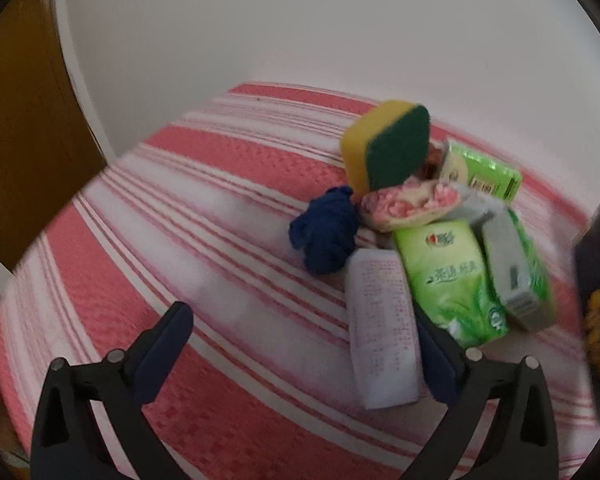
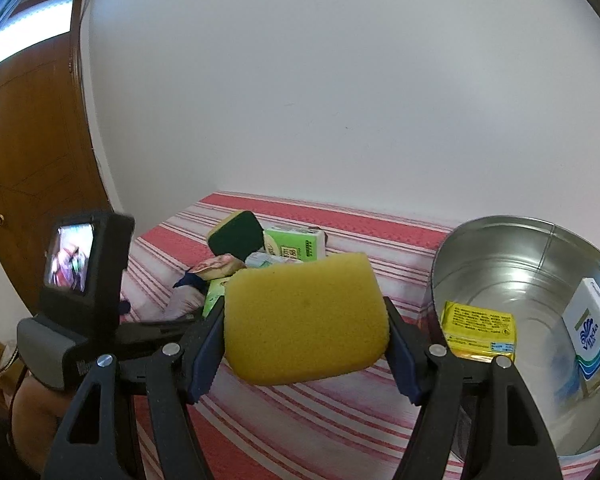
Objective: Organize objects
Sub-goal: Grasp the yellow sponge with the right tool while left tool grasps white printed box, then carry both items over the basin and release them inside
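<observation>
Gripping a yellow sponge (image 2: 306, 318) squarely across its width, the right tongs (image 2: 306, 332) hold it in the air above the striped bed cover (image 2: 300, 420), with the metal tub (image 2: 540, 264) at about three o'clock of it. The step in hand looks like carrying the sponge over the tub's rim and letting it go inside. To do that well, I would keep the squeeze steady, since the foam is soft and could slip, clear the near rim before lowering, and open only once the sponge hangs over bare metal.

Inside the tub lie a small yellow box (image 2: 478, 334) near the front wall and a white tissue pack (image 2: 592, 332) leaning at the right side; the rest of its floor shows bare.

The left tongs (image 1: 304, 344) stand wide open with nothing between them, pointing down at the pile on the bed: a second sponge (image 1: 388, 146) with a green face at twelve o'clock, green tissue packs (image 1: 452, 280) at three, a blue cloth (image 1: 326, 232) in the middle and a white packet (image 1: 382, 328) just beside the right finger.
</observation>
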### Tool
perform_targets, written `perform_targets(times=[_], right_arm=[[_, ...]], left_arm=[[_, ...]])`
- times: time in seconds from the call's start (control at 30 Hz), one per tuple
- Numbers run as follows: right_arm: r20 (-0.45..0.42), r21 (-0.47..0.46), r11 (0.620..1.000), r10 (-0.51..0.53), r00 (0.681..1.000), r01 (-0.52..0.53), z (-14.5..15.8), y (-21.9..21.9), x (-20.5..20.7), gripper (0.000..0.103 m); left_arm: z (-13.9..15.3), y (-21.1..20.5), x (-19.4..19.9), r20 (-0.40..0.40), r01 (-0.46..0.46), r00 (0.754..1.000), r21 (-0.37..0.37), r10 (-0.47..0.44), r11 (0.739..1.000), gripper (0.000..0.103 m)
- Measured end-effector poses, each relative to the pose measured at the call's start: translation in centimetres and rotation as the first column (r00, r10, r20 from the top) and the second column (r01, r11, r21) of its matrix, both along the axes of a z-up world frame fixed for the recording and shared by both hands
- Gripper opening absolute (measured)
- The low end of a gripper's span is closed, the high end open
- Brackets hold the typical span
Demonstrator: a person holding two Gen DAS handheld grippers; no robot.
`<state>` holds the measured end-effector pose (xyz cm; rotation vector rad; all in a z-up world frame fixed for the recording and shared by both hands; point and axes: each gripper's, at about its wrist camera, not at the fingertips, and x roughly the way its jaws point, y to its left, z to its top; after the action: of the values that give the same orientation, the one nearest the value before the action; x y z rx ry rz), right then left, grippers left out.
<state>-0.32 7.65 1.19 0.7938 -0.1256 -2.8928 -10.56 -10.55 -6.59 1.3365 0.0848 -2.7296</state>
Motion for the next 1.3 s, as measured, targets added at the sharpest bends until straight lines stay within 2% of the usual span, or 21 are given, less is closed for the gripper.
perform_targets(times=[0.07, 0.13, 0.23, 0.33, 0.4, 0.5, 0.7, 0.8, 0.9, 0.97, 1.1, 1.2, 1.3], right_arm=[[0.007, -0.007, 1.000, -0.007, 1.000, 0.007, 0.0, 0.2, -0.1, 0.073], [0.008, -0.008, 1.000, -0.013, 1.000, 0.013, 0.0, 0.3, -0.1, 0.073], [-0.001, 0.006, 1.000, -0.021, 1.000, 0.021, 0.1, 0.1, 0.1, 0.073], [-0.024, 0.037, 0.999, -0.032, 0.999, 0.033, 0.4, 0.0, 0.4, 0.073], [-0.039, 0.047, 0.998, -0.038, 0.999, 0.039, 0.7, 0.0, 0.7, 0.073], [-0.062, 0.071, 0.996, -0.052, 0.997, 0.056, 1.0, -0.1, 1.0, 0.073], [-0.090, 0.089, 0.993, -0.068, 0.994, 0.076, 1.4, -0.1, 1.3, 0.073], [-0.099, 0.091, 0.992, -0.074, 0.992, 0.083, 1.6, 0.0, 1.4, 0.073], [-0.115, 0.096, 0.991, -0.084, 0.990, 0.095, 1.8, 0.1, 1.6, 0.073], [-0.125, 0.104, 0.989, -0.090, 0.988, 0.104, 1.8, -0.1, 1.7, 0.073], [-0.151, 0.109, 0.988, -0.094, 0.984, 0.111, 2.0, -0.4, 2.2, 0.073], [-0.189, 0.116, 0.986, -0.100, 0.977, 0.123, 2.3, -0.4, 2.8, 0.073], [-0.206, 0.103, 0.987, -0.102, 0.973, 0.126, 2.6, -0.2, 3.1, 0.073]], left_arm=[[-0.7, -1.1, 0.0, 0.037, -0.017, 0.999, 0.023, 0.016, 1.000, 0.102], [-0.6, -1.3, 0.2, 0.030, -0.015, 0.999, 0.014, 0.015, 1.000, 0.100], [-0.5, -1.5, 0.4, 0.017, -0.010, 1.000, 0.015, 0.010, 1.000, 0.089], [-0.3, -1.0, 0.7, 0.000, 0.019, 1.000, 0.009, -0.019, 1.000, 0.070], [-0.1, -0.4, 0.9, -0.011, 0.049, 0.999, 0.006, -0.049, 0.999, 0.048], [0.1, 0.1, 0.9, -0.019, 0.078, 0.997, -0.001, -0.078, 0.997, 0.028], [0.3, -0.5, 0.8, -0.023, 0.058, 0.998, 0.020, -0.058, 0.998, 0.023], [0.5, -1.4, 1.2, -0.048, 0.046, 0.998, 0.084, -0.042, 0.995, 0.022], [1.4, -3.1, 2.4, -0.138, 0.072, 0.990, 0.207, -0.044, 0.976, 0.022], [2.1, -3.6, 3.5, -0.204, 0.110, 0.977, 0.258, -0.057, 0.960, 0.022], [3.5, -3.7, 5.5, -0.332, 0.178, 0.939, 0.252, -0.088, 0.951, 0.022], [4.1, -3.2, 5.7, -0.381, 0.197, 0.918, 0.207, -0.107, 0.958, 0.022], [4.5, -2.8, 6.0, -0.398, 0.198, 0.912, 0.203, -0.104, 0.959, 0.022]])
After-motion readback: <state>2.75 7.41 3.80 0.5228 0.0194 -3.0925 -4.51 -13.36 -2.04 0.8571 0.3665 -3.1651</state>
